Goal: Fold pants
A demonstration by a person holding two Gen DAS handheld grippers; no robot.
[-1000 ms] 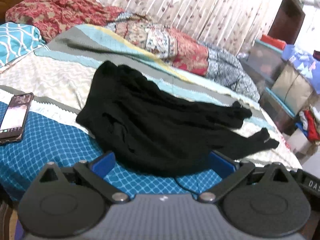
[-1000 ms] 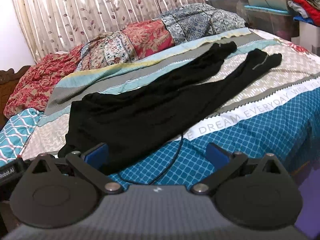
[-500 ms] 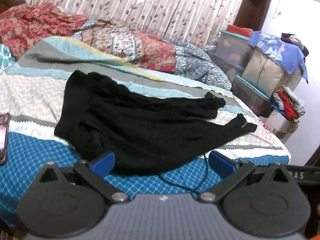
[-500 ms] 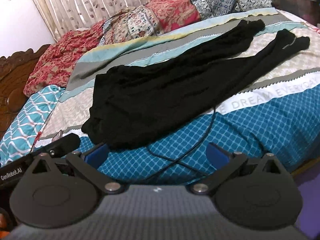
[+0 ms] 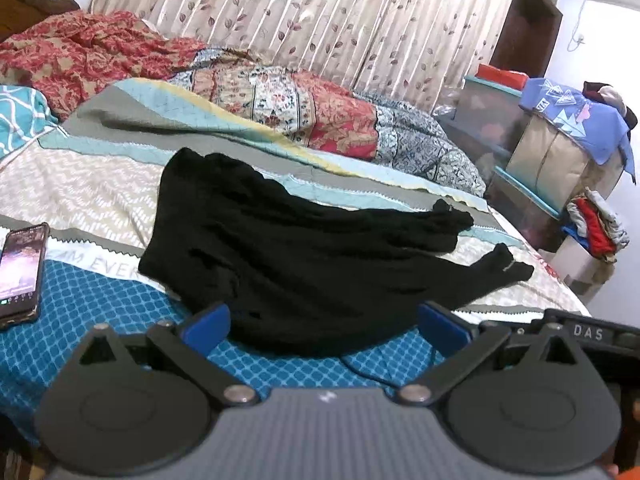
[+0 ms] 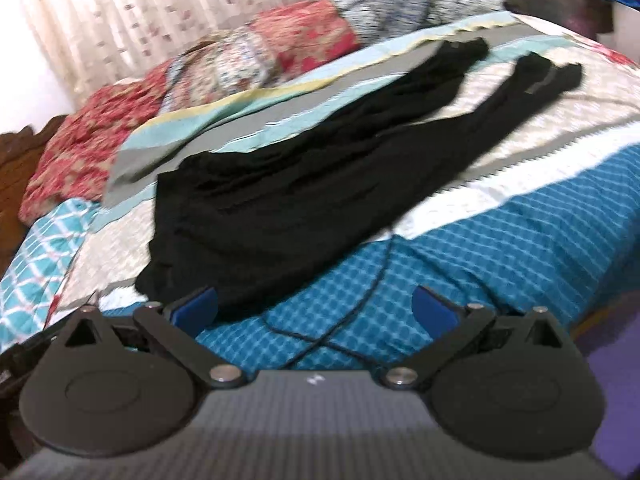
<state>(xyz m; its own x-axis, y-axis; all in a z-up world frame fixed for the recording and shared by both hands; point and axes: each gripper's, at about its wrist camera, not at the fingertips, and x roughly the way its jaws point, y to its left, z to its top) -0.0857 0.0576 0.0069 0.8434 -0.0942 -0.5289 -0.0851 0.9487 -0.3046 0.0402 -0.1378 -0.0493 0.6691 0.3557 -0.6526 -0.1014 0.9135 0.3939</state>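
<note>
Since half a second ago your left gripper point(image 5: 324, 330) has swung back toward the head of the bed point(image 5: 100, 344), so the phone point(image 5: 22, 270) shows whole again at 9 o'clock in its view. Your right gripper point(image 6: 316, 310) has moved too; its view is blurred and the pants point(image 6: 320, 192) now sit higher and more to the right in it.

Both sets of jaws stand wide apart and hold nothing. The blue fingers point(image 5: 206, 328) of the left one frame the near edge of the pants point(image 5: 304, 256).

The pants lie spread flat on the bedspread, unfolded. In the left view the waist is at 10 o'clock and the two legs run out to 3 o'clock, their cuffs lying a little apart. In the right view the waist sits at 8 o'clock, by the left finger point(image 6: 198, 306), and the legs reach up to 1 o'clock.

A thin black cord point(image 6: 352, 300) trails from under the pants across the blue part of the bedspread toward the right gripper. Patterned pillows point(image 5: 320, 116) line the far side at 12 o'clock, before a curtain point(image 5: 320, 16).
</note>
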